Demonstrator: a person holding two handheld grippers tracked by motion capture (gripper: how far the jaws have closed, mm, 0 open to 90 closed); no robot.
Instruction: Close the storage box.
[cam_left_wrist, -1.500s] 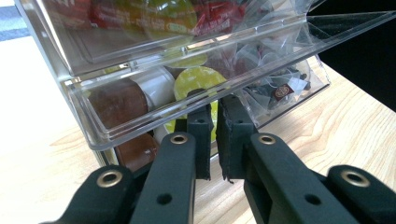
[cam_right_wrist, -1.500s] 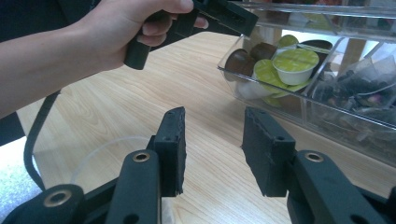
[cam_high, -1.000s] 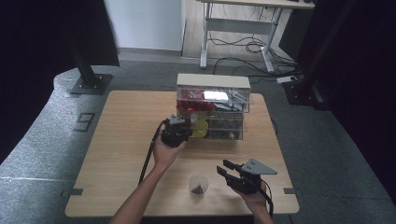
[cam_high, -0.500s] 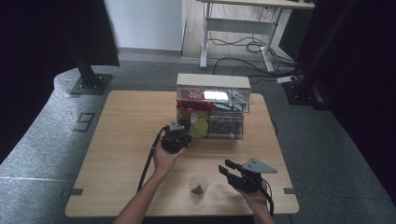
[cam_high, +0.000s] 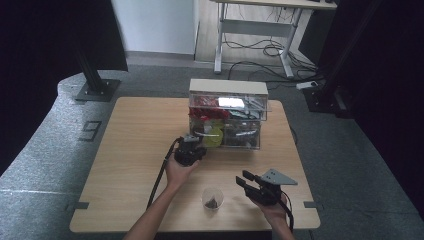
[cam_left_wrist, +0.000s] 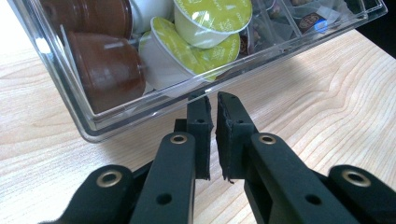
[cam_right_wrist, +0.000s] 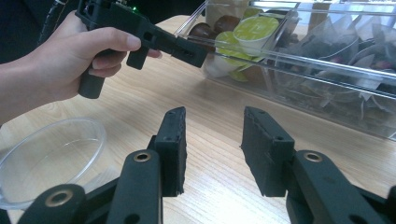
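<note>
While the left gripper (cam_high: 192, 145) sits right at the lower front of the clear drawer organizer (cam_high: 227, 120), the high view puts that box mid-surface toward the far edge, wooden surface (cam_high: 135, 150) bare around it. Small clear cup (cam_high: 212, 198) with something dark inside stands near the person's edge, between the two hands. Right gripper (cam_high: 250, 182) rests low at the near right, well apart from the box, jaws pointing left toward the cup.

Left gripper view: jaws nearly together, thin gap, nothing between the pads, so closed on nothing. Tips just at the front lip of the pulled-out clear drawer (cam_left_wrist: 140, 109); touching or a hair short, can't tell. Drawer holds coffee capsules: green-lidded ones (cam_left_wrist: 212, 16), brown ones (cam_left_wrist: 109, 70).

Right gripper view: own jaws stand parted with only bare wood between them, open, holding nothing. Left hand (cam_right_wrist: 60, 60) and its gripper show ahead, nose at the drawer's corner. Cup rim at lower left. Green capsule (cam_right_wrist: 256, 29) on top of the pile, teabag sachets in the next compartment to the right.

Handling judgement: capsules are light, rigid plastic cups with thin foil lids, smooth and a bit slippery, easy to dent or puncture on the lid. Best grip looks like across the body sides below the rim, modest squeeze. Drawer itself is hard, slick acrylic, probably slides easily; push or pull at the front lip, not the thin side walls.
</note>
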